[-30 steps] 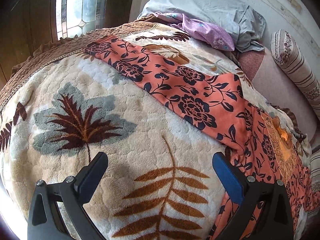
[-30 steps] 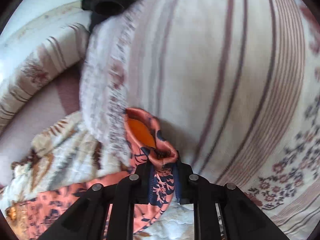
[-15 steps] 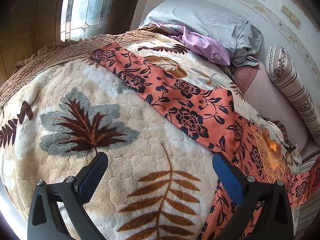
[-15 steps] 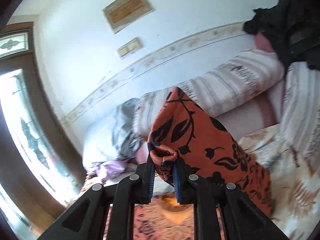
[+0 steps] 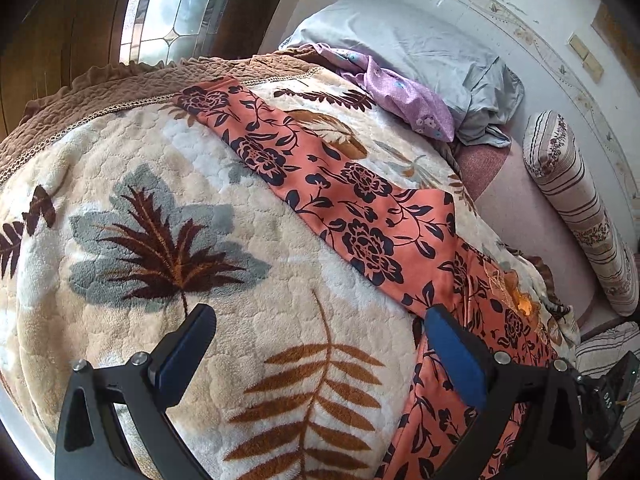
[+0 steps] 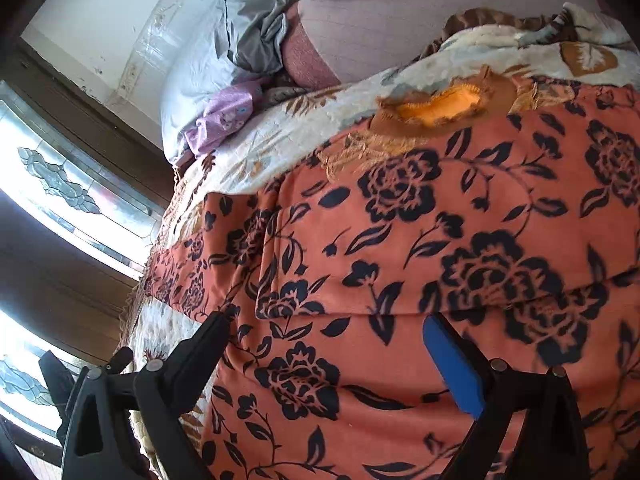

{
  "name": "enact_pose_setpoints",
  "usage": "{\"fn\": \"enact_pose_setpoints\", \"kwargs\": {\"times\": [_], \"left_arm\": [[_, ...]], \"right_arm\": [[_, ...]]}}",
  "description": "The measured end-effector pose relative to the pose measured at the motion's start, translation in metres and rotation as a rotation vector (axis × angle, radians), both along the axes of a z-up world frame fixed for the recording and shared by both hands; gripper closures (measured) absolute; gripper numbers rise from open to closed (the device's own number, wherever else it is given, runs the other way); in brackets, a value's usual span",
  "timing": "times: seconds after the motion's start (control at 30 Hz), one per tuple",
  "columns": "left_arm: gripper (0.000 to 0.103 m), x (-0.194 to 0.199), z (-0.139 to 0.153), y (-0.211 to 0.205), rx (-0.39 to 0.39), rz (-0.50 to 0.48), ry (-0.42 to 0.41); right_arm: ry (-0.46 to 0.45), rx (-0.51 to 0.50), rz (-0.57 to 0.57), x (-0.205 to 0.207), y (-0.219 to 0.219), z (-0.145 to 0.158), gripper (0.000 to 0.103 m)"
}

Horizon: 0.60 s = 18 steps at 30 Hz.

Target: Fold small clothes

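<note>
The floral garment (image 5: 360,220) lies as a long strip across the blanket (image 5: 168,344), running from the far edge by the window (image 5: 176,4) down to the near right corner, where it spills over; laid flat like this, it looks ready for a crosswise fold; the left gripper (image 5: 320,344) hovers with jaws wide and empty above bare blanket beside the strip; the right gripper (image 6: 328,344) is opening over the folded-over layer near the orange neckline (image 6: 440,106), nothing pinched between its pads (image 6: 452,364), apparently to leave that layer lying in place.
</note>
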<state>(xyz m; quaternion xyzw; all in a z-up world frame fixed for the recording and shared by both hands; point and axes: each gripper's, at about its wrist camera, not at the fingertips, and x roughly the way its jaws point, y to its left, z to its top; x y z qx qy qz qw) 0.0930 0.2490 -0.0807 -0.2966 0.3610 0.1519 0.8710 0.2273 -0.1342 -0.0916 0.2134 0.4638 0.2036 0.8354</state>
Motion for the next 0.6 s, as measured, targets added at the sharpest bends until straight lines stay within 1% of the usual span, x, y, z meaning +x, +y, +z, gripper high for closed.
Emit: {"fn": "enact_pose_setpoints", "kwargs": {"times": [0.07,0.1,0.17,0.2,0.23,0.27,0.3,0.33,0.4,0.43,0.47,0.5,0.57,0.6], "left_arm": [[0.0,0.002,0.001,-0.004,0.016,-0.017,0.0],[0.0,0.003,0.001,-0.007,0.028,-0.023,0.004],[0.0,0.003,0.0,-0.009,0.038,-0.032,0.01],[0.0,0.004,-0.001,-0.009,0.037,-0.035,0.013],[0.0,0.004,-0.002,-0.009,0.032,-0.038,0.019],[0.0,0.005,-0.005,-0.008,0.023,-0.041,0.026],[0.0,0.005,-0.007,-0.006,0.008,-0.04,0.032],[0.0,0.004,-0.01,-0.004,-0.009,-0.034,0.035],[0.0,0.004,-0.014,0.001,-0.046,-0.016,0.037],[0.0,0.003,-0.015,0.003,-0.062,-0.012,0.035],[0.0,0.002,-0.015,0.007,-0.09,-0.011,0.026],[0.0,-0.001,-0.016,0.012,-0.135,0.0,0.019],[0.0,-0.008,-0.013,0.028,-0.241,0.049,-0.019],[0.0,-0.009,-0.011,0.036,-0.291,0.068,-0.041]], "right_arm": [[-0.059,0.0,-0.046,0.007,-0.029,0.028,0.004],[-0.073,0.016,-0.081,0.01,-0.048,0.036,0.004],[-0.061,0.056,-0.181,0.023,-0.088,0.032,0.004],[-0.024,0.039,-0.239,0.032,-0.11,0.019,0.004],[0.077,0.017,-0.319,0.039,-0.133,-0.001,0.004],[0.186,0.076,-0.379,0.042,-0.156,-0.022,0.008],[0.155,0.194,-0.398,0.035,-0.171,-0.023,0.008],[0.127,0.252,-0.394,0.028,-0.176,-0.015,0.008],[0.072,0.316,-0.327,0.015,-0.176,0.001,0.008],[0.027,0.322,-0.306,0.004,-0.174,0.007,0.008],[-0.005,0.294,-0.301,-0.009,-0.171,0.01,0.007],[-0.027,0.254,-0.279,-0.022,-0.165,0.009,0.007],[-0.055,0.136,-0.222,-0.045,-0.15,-0.006,0.007],[-0.05,0.077,-0.209,-0.055,-0.146,-0.018,0.007]]}}
